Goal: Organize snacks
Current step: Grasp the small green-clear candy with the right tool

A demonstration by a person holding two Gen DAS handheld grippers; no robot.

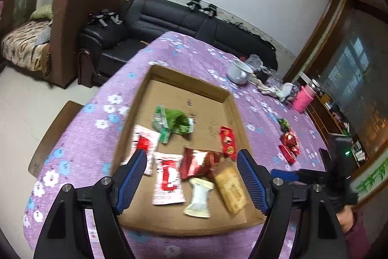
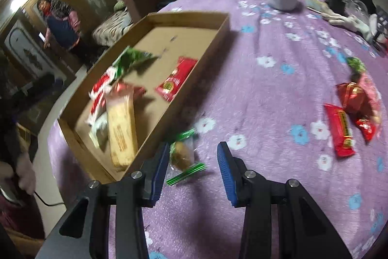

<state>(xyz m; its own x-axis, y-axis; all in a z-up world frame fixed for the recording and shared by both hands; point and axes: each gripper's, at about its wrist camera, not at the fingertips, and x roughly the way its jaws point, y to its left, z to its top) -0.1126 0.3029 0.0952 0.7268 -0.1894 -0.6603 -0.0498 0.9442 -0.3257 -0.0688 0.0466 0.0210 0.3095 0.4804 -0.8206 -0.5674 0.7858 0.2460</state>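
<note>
Cardboard tray (image 2: 219,40) sits fwd-left of your right claw (image 2: 192,169), wide open, empty; green-striped snack (image 2: 184,157) lies just off its left finger, so next: shift left, close, lift.

My left gripper (image 1: 191,176) hangs spread above the cardboard tray (image 1: 186,78); packets crowd the floor beneath and between its fingers, but the far half ahead lies bare. My right gripper (image 2: 192,166) is spread over purple cloth (image 2: 266,98), a green-striped packet (image 2: 184,157) against its left finger, the tray wall just left, open cloth ahead.
</note>
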